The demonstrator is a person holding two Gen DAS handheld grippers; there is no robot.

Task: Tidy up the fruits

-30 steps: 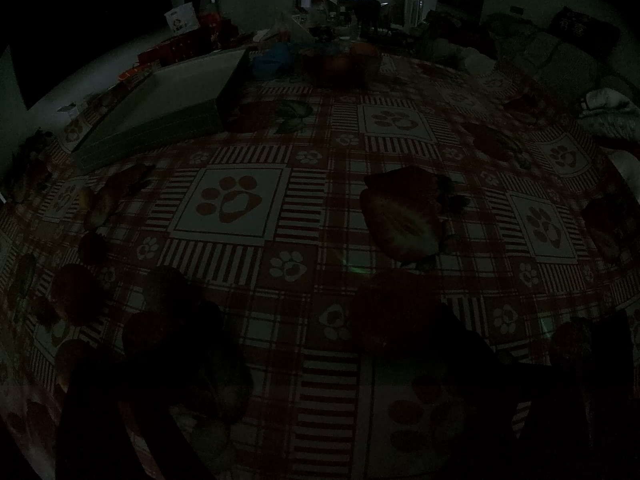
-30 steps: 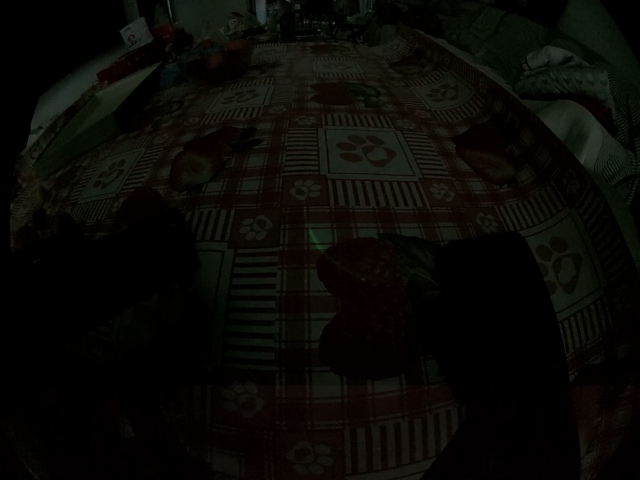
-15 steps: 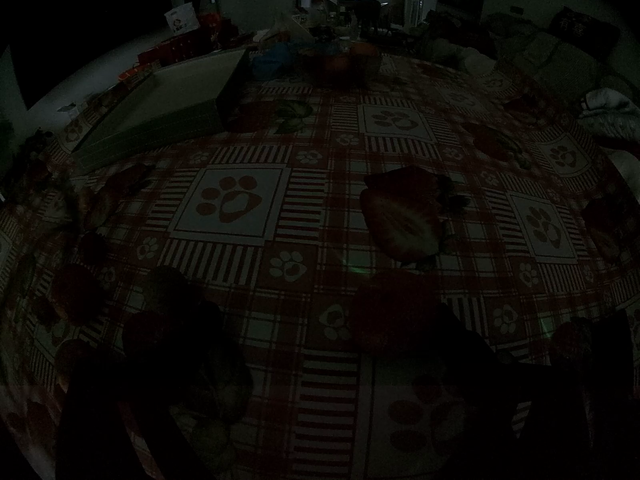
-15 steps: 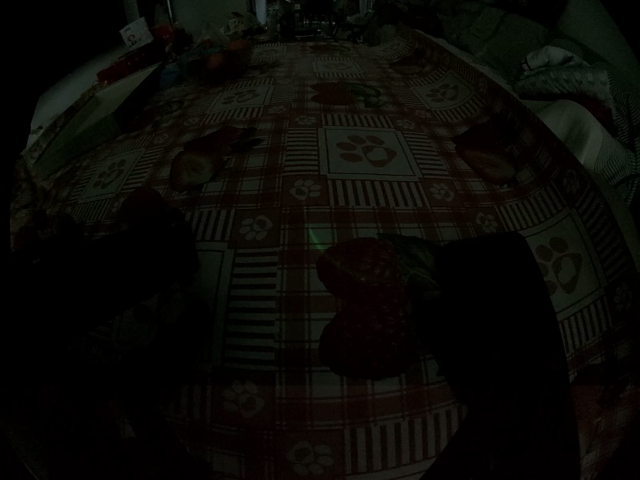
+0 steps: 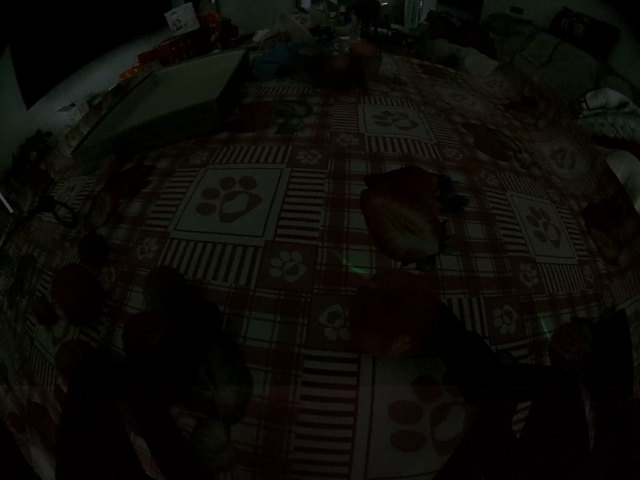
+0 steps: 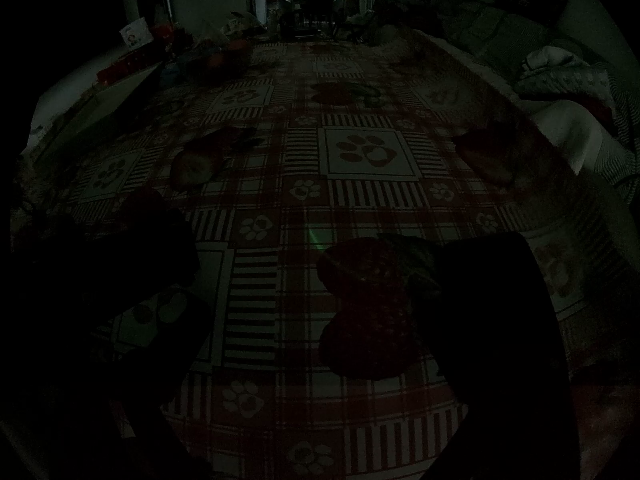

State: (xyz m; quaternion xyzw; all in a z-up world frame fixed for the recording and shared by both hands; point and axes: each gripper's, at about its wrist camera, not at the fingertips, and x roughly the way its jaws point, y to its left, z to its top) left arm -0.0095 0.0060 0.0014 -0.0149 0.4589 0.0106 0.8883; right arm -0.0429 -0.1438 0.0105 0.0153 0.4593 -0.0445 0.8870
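While the room is very dark, a fruit bowl (image 5: 347, 65) sits at the far counter (image 5: 320, 300) edge, well ahead of both tongs. Left tongs (image 5: 288, 420) and right tongs (image 6: 320, 360) show as wide-apart dark fingers with nothing between. Neither looks clearly nearer the bowl; cannot tell.

Dim table (image 5: 320, 320), paw-print plaid cloth (image 5: 234, 202), flat box (image 5: 172, 96), fruit bowl (image 5: 348, 64)

One tablecloth (image 5: 320, 320), one flat box (image 5: 168, 100), one fruit bowl (image 5: 348, 64)
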